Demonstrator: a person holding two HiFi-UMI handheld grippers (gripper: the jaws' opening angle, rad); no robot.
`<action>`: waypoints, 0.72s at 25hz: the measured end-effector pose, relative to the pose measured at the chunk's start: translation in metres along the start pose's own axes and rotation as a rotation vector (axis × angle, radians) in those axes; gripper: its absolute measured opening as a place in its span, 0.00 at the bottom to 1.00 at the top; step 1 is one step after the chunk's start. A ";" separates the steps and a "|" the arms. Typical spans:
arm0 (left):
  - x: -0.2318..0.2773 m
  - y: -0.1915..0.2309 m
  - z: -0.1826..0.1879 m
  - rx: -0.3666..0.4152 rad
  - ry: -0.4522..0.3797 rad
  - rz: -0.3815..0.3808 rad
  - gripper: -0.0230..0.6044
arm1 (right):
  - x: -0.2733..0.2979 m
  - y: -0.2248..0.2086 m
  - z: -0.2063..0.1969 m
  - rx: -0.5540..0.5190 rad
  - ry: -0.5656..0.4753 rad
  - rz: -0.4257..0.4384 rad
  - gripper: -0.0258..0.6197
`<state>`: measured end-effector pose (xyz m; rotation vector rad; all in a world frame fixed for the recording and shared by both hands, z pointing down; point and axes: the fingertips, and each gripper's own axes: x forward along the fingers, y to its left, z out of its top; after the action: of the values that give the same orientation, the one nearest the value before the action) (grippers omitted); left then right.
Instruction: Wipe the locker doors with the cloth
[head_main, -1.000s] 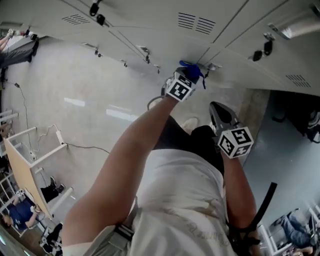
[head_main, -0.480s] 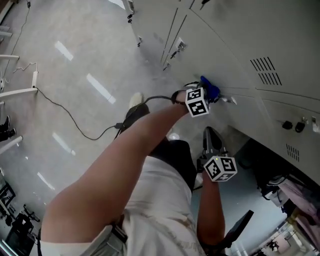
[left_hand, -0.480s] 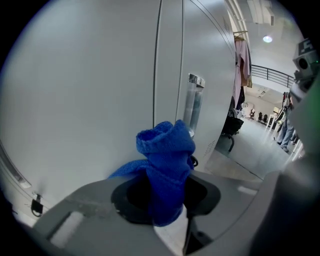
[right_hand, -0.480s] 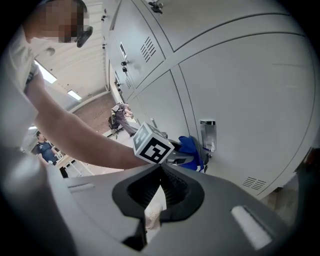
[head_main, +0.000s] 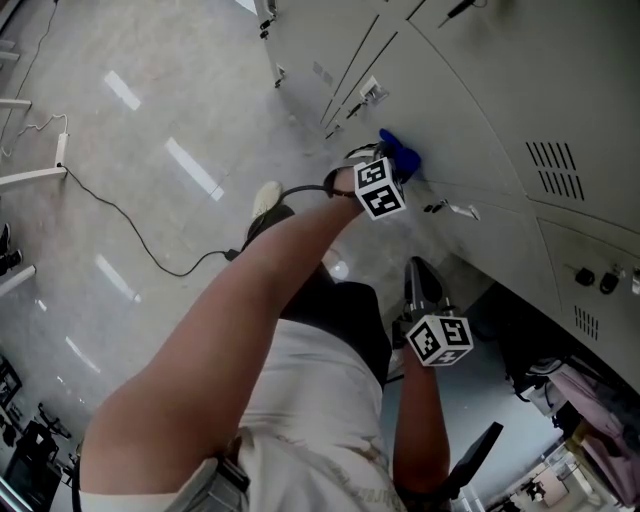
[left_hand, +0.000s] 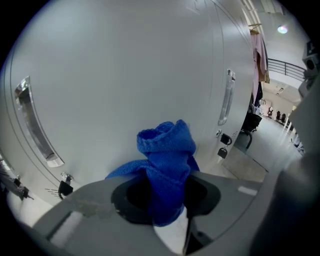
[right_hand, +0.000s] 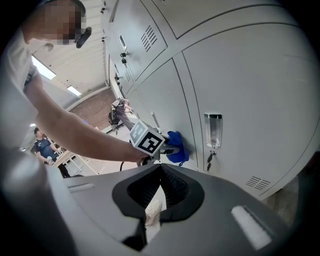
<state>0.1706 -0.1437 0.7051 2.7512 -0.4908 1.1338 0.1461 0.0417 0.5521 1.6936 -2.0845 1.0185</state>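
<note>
A blue cloth (left_hand: 167, 160) is bunched between the jaws of my left gripper (left_hand: 167, 200), which is shut on it. The cloth presses against a pale grey locker door (left_hand: 125, 65). From the head view the cloth (head_main: 400, 152) sits on the locker front (head_main: 470, 110), just beyond the left gripper (head_main: 392, 166) at the end of an outstretched arm. My right gripper (head_main: 420, 278) hangs lower and away from the lockers, shut with nothing in it. The right gripper view shows its jaws (right_hand: 160, 169) closed, with the cloth (right_hand: 176, 147) and the left gripper beyond them.
Metal door handles (left_hand: 227, 97) and small padlocks (left_hand: 222, 150) stick out from the locker fronts. An open locker (head_main: 530, 340) with dark contents is at the lower right. A black cable (head_main: 150, 240) trails over the shiny floor. Another person (right_hand: 44, 145) stands far off.
The left gripper has slid the cloth along the locker front, up and to the left in the head view. The head camera has swung. The right gripper has barely moved.
</note>
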 end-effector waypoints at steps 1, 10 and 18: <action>-0.001 0.004 -0.002 0.000 0.002 0.001 0.24 | 0.003 0.003 0.002 -0.002 0.000 0.005 0.05; -0.009 0.039 -0.015 -0.014 0.011 0.034 0.24 | 0.017 0.015 0.009 0.025 0.005 -0.001 0.05; -0.013 0.061 -0.025 -0.047 0.011 0.072 0.24 | 0.021 0.022 0.010 0.027 0.015 -0.016 0.05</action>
<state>0.1242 -0.1916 0.7131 2.7059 -0.6114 1.1365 0.1219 0.0208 0.5505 1.7082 -2.0534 1.0560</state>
